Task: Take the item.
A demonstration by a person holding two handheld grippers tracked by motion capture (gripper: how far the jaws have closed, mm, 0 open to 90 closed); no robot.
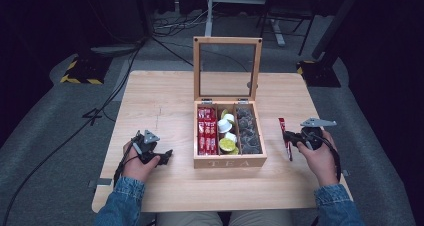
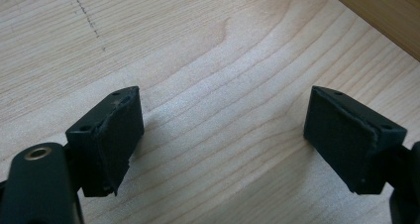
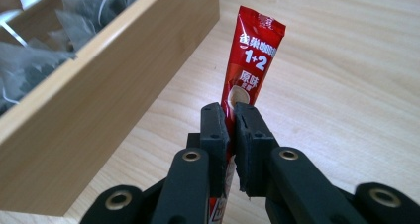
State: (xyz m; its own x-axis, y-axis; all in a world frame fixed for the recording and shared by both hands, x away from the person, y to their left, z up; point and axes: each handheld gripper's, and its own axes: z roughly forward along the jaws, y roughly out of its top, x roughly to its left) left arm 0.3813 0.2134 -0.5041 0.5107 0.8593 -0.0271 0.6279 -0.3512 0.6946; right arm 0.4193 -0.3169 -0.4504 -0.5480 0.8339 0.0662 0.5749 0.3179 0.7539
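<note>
A wooden tea box [image 1: 229,161] with its glass lid [image 1: 227,68] raised stands mid-table; its compartments hold red sachets [image 1: 206,131], small cups [image 1: 227,133] and dark tea bags [image 1: 248,131]. My right gripper [image 1: 288,138], just right of the box, is shut on a red coffee sachet [image 1: 285,136] [image 3: 247,65], which sticks out past the pads [image 3: 218,130] beside the box wall [image 3: 94,110]. My left gripper [image 1: 167,156] [image 2: 223,135] rests low over the bare table left of the box, its jaws wide apart with nothing between them.
The light wooden table [image 1: 150,101] has free room on both sides of the box. Beyond its far edge are cables [image 1: 175,26] and stand legs [image 1: 277,31] on a grey floor. A corner of the box [image 2: 386,16] appears at the upper right of the left gripper view.
</note>
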